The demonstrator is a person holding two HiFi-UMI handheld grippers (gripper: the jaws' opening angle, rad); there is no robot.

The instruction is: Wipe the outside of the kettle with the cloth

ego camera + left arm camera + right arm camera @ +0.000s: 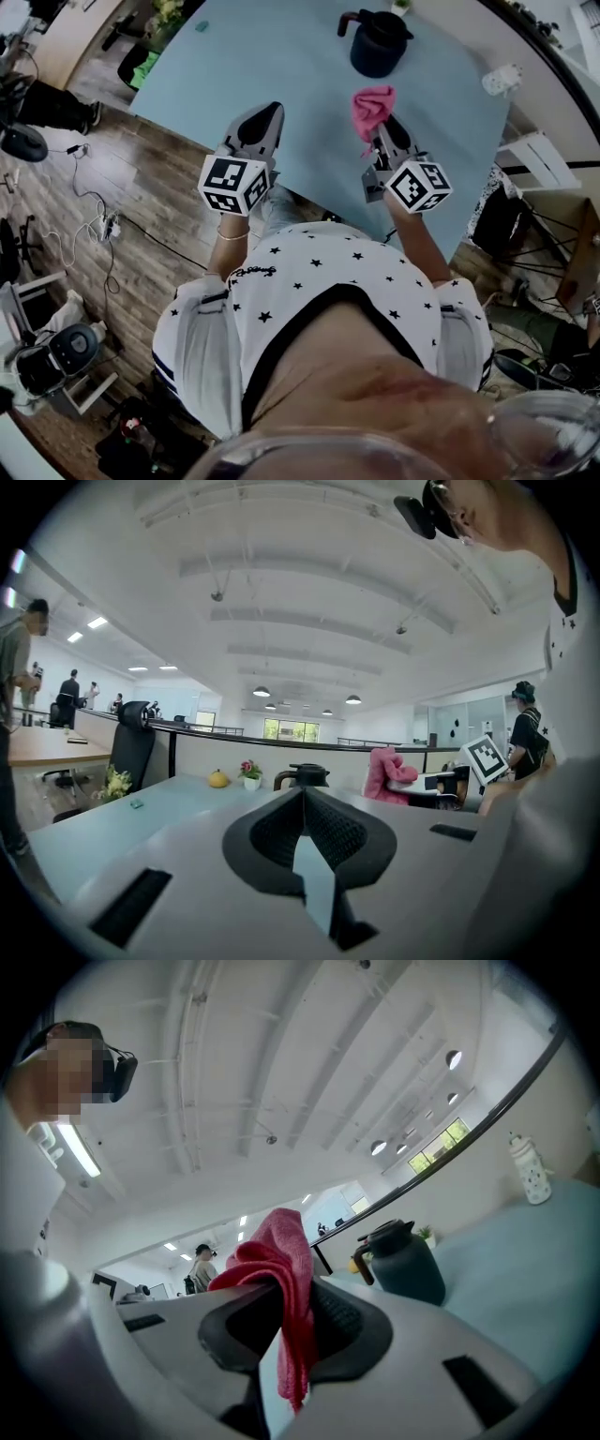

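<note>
pale blue worktop (281,75), wood floor (141,187) | kettle (378,42) upright | left gripper (272,111) clenched, empty | right gripper (386,127) tilted up, grasping cloth (371,106)

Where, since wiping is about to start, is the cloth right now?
The pink cloth is pinched in the right tongs, over the blue table near its front edge, just short of the dark kettle.

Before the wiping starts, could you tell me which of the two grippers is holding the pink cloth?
The right gripper: its jaws pinch the pink cloth, while the left gripper is closed on nothing.
</note>
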